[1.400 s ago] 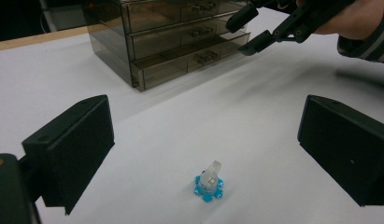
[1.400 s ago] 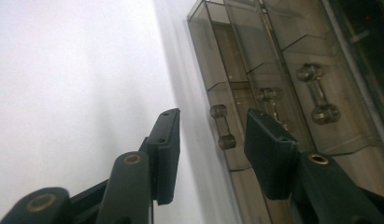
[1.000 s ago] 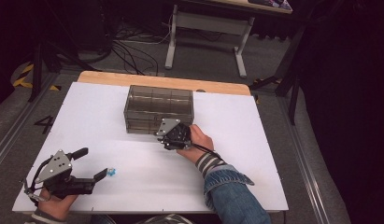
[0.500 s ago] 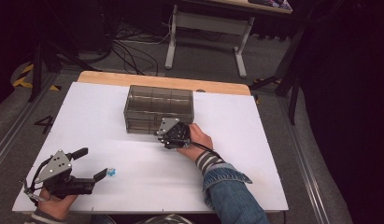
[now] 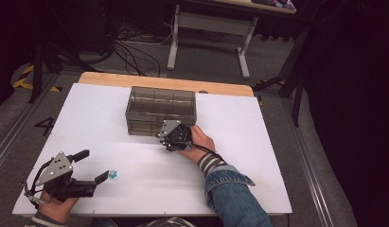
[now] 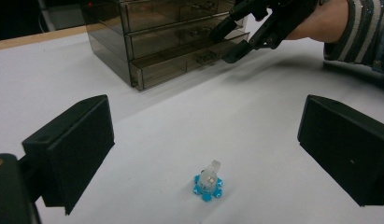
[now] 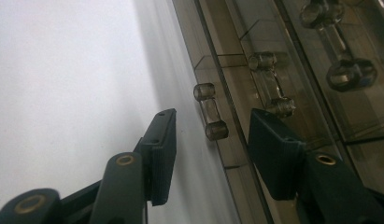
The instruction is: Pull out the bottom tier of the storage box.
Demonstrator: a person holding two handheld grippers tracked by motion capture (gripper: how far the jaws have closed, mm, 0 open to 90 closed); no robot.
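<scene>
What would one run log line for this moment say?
right gripper: open around bottom drawer handle, not gripping | left gripper: open, blue toy between jaws

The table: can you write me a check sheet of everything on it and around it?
Surface: white tabletop, wooden back edge.
Job's things: smoky clear plastic drawer box, bottom drawer slightly out; its clear bar handle.
Clutter: small blue and clear toy.
Grippers: right gripper jaws open either side of the handle, not touching; left gripper open, toy ahead.
Cables: black cord along the right wrist.
Surroundings: grey table frame, floor cables.
</scene>
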